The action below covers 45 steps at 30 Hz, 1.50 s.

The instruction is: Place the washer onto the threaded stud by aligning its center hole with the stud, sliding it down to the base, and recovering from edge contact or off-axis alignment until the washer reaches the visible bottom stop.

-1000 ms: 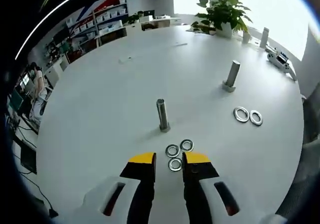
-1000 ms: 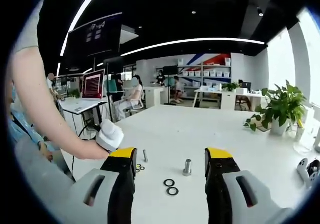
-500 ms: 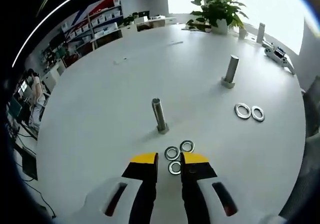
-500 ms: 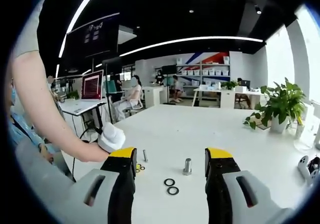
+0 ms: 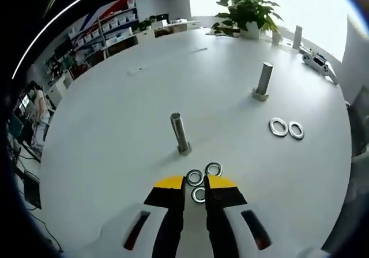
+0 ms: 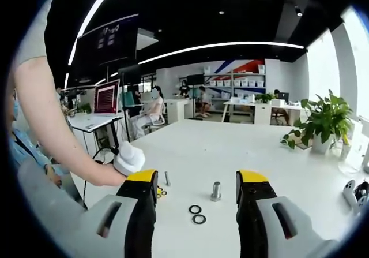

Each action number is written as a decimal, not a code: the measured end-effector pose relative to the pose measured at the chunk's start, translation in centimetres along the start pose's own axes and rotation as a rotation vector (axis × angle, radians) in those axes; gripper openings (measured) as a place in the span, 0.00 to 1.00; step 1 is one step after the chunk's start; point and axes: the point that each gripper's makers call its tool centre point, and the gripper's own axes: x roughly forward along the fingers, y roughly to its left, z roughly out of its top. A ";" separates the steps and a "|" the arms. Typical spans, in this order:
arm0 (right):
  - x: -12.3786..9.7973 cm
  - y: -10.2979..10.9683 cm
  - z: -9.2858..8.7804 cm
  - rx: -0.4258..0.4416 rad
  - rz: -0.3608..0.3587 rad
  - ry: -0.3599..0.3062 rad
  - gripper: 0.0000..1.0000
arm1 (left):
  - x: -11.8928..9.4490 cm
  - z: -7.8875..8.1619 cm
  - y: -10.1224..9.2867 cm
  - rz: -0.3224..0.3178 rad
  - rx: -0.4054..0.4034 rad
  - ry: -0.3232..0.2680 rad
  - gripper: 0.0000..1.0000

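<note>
The flat silver metal washer [image 5: 199, 194] wanted for this step lies on the round white surface [image 5: 115, 125], nearest of a cluster of three, right between the yellow-tipped fingers of the left gripper [image 5: 196, 182]. Those fingers stand narrowly apart with the ring in the gap, not yet clamped on it as far as I can judge. Just beyond the cluster stands the upright grey threaded stud [image 5: 179, 133] on its small base, bare of any washer.

To do the pickup well, the fingers should pinch this ring by its outer rim only, leaving the centre hole free (the two neighbouring washers [image 5: 204, 173] sit close by, so a sloppy close could drag one along). A flat ring on a smooth surface will likely slide, so the fingers ought to come low before closing. Once lifted, keep it level, centre the hole over the stud's top, and let it down; if an edge catches on the thread, a small tilt back should free it.

The right gripper [image 6: 196, 183] hangs well above the surface, its fingers wide apart and holding nothing.
</note>
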 end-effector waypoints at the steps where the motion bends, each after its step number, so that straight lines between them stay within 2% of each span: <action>1: 0.0 -0.1 0.0 -0.001 -0.001 0.000 0.56 | 0.0 0.0 0.0 -0.004 -0.017 -0.003 0.11; 7: 0.0 -0.1 0.0 0.000 -0.002 0.001 0.56 | 0.3 0.1 0.1 -0.011 -0.048 -0.009 0.11; 30: -0.1 0.1 -0.2 -0.013 -0.001 0.012 0.55 | 0.1 0.2 0.4 0.006 -0.065 -0.033 0.09; 34: 0.0 0.1 -0.1 -0.011 -0.001 0.010 0.55 | -0.1 0.5 0.2 0.004 -0.048 -0.038 0.08; 35: 0.0 0.1 -0.1 -0.009 0.001 0.010 0.55 | -0.4 0.9 0.0 -0.027 0.008 -0.043 0.00; 36: 0.0 0.2 -0.2 -0.010 0.001 0.010 0.55 | -0.4 1.0 0.7 0.015 -0.020 -0.056 0.00; 39: 0.0 0.3 -0.2 -0.005 0.007 0.010 0.55 | -0.4 0.9 0.6 -0.011 -0.024 -0.046 0.00; 40: 0.0 0.3 -0.2 -0.007 0.007 0.012 0.55 | -0.4 0.4 0.5 -0.017 -0.008 -0.018 0.00; 42: 0.0 0.2 -0.2 -0.014 0.004 0.013 0.55 | -0.5 0.6 0.9 0.002 0.002 -0.038 0.00; 45: 0.0 0.1 -0.2 -0.010 0.000 0.013 0.55 | -0.6 0.6 0.9 -0.003 -0.005 -0.039 0.00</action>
